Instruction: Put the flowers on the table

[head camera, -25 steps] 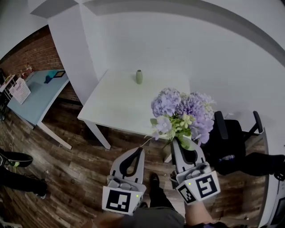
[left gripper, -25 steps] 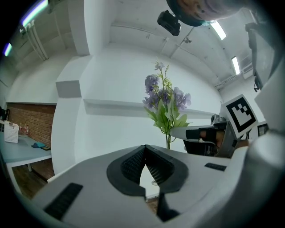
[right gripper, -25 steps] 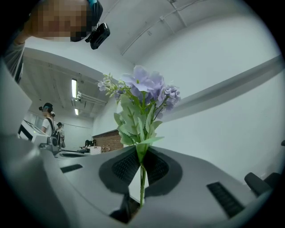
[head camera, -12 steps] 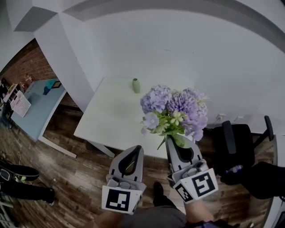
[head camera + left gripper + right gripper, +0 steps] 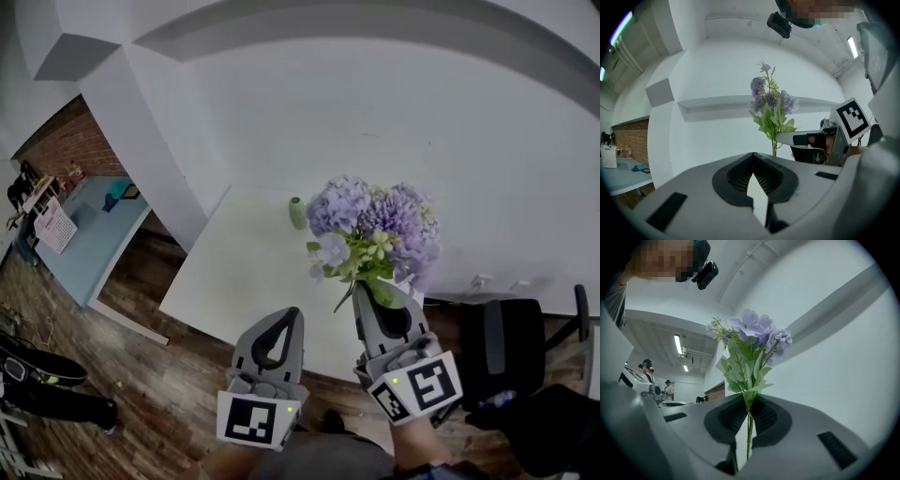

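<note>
A bunch of purple flowers [image 5: 375, 230] with green leaves stands upright in my right gripper [image 5: 382, 302], which is shut on the thin green stems [image 5: 749, 437]. In the head view the blooms hang over the right part of the white table [image 5: 234, 281], close to a small green vase [image 5: 297, 213] standing at the table's far edge. My left gripper [image 5: 279, 323] is held lower and to the left, shut with nothing in it. The left gripper view shows the flowers [image 5: 771, 101] and the right gripper [image 5: 834, 136] beside it.
A white wall rises behind the table. A black office chair [image 5: 511, 352] stands at the right on the wooden floor. A light blue table [image 5: 89, 234] with small items and a brick wall sit at the far left. People stand far off [image 5: 647, 369].
The view has closed in on the white table. The flowers in the right gripper now hang over the table next to the vase. Both grippers keep their states.
</note>
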`<state>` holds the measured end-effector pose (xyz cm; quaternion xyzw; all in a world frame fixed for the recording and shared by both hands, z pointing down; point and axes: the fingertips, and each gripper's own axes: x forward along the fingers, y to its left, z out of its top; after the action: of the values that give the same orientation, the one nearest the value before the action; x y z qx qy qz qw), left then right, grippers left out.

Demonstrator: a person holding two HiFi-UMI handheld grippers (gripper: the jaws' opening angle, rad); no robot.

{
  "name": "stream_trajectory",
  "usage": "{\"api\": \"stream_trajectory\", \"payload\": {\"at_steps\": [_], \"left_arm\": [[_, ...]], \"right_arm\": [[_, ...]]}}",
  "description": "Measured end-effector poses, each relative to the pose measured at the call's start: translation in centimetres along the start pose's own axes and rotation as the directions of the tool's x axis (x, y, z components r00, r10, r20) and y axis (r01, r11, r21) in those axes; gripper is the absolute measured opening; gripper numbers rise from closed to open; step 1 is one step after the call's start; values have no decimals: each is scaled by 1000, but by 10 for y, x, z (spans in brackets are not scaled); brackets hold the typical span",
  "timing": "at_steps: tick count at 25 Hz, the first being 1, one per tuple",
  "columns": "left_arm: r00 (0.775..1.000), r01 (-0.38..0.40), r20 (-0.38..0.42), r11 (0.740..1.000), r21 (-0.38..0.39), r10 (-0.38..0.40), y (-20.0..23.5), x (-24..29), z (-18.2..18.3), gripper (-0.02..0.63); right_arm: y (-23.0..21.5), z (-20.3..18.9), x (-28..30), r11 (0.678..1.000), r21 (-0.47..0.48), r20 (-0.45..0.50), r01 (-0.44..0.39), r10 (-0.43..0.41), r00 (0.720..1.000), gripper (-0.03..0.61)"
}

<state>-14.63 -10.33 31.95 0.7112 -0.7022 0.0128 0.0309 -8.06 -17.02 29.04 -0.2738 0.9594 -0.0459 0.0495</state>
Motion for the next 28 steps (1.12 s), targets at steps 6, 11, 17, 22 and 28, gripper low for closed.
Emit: {"api": "stream_trajectory", "payload": {"at_steps": [6, 11, 17, 22, 28], "left_arm": [[999, -26, 22, 1000, 12, 26, 22, 21, 3, 8], [998, -34, 44, 999, 14, 33, 24, 28, -5, 8], [998, -9, 55, 1000, -8, 9, 20, 50, -20, 8], [999, 34, 37, 998, -56, -32, 66, 81, -34, 8], [995, 97, 27, 992, -81, -95, 125, 134, -50, 8]], "right_arm": [[-8, -3, 31, 1000, -5, 17, -23, 23, 1000, 18], [-13, -9, 35, 999, -25, 29, -32, 32, 999, 18], [-27, -26, 40, 999, -46, 16, -17, 18, 1000, 18], [-27, -40, 89, 997, -70, -26, 28, -30, 999, 18], [-42, -64, 164, 993, -82, -66, 87, -93, 993, 18]]}}
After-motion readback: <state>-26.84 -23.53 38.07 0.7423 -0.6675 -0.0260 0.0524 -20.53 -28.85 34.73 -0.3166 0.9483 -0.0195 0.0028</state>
